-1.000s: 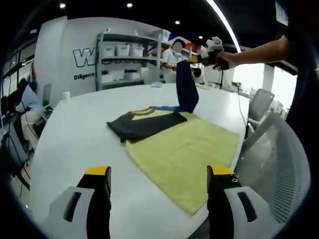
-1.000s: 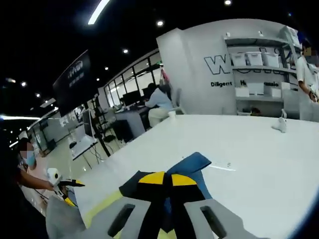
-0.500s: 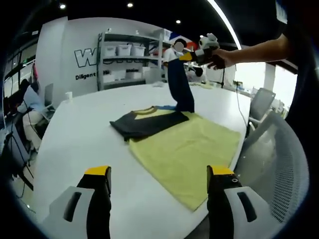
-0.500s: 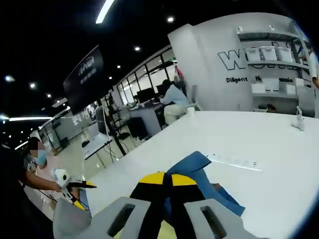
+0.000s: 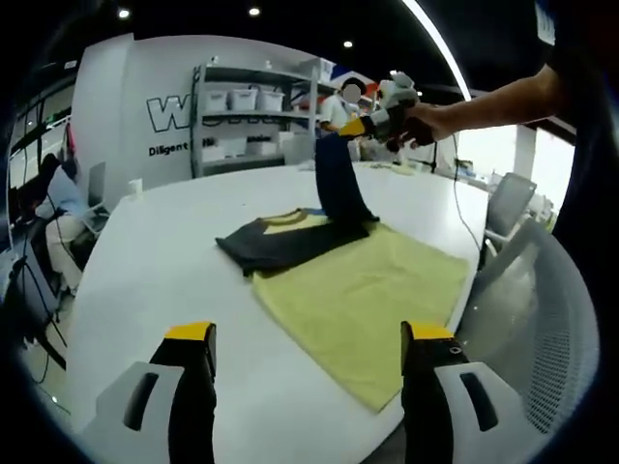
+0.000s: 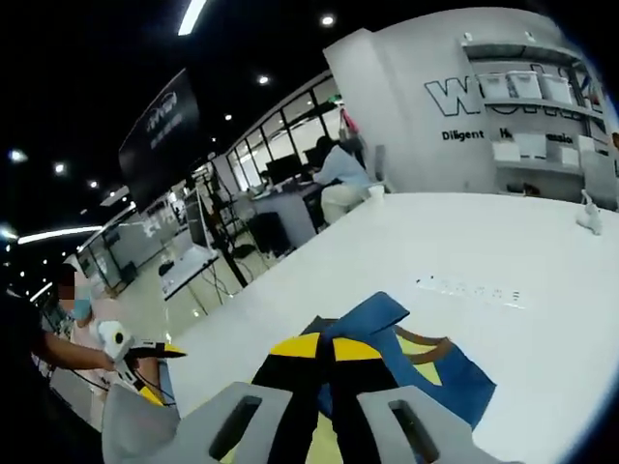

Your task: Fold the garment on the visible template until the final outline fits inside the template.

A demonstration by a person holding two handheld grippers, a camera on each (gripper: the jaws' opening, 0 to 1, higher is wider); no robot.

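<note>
A yellow T-shirt [image 5: 368, 290] with dark navy sleeves lies flat on the white table [image 5: 164, 280]. One sleeve [image 5: 276, 244] is folded in across the chest. The other sleeve [image 5: 338, 188] hangs upright from my right gripper [image 5: 366, 125], which a hand holds above the collar. In the right gripper view the jaws [image 6: 319, 348] are shut on that blue cloth [image 6: 377, 314], with the collar [image 6: 426, 343] just beyond. My left gripper [image 5: 308, 333] stands open over the table's near edge, nothing between its fingers; it also shows at the far left [image 6: 153, 372].
Shelves with white bins [image 5: 237, 97] line the back wall, and a person [image 5: 338, 104] stands near them. A small cup [image 5: 133, 187] sits at the table's far left. A mesh office chair [image 5: 546, 319] stands at the right, by the shirt's hem.
My right gripper has carried the lifted sleeve leftward and lower, over the shirt's chest. The left gripper has stayed where it was, open.
</note>
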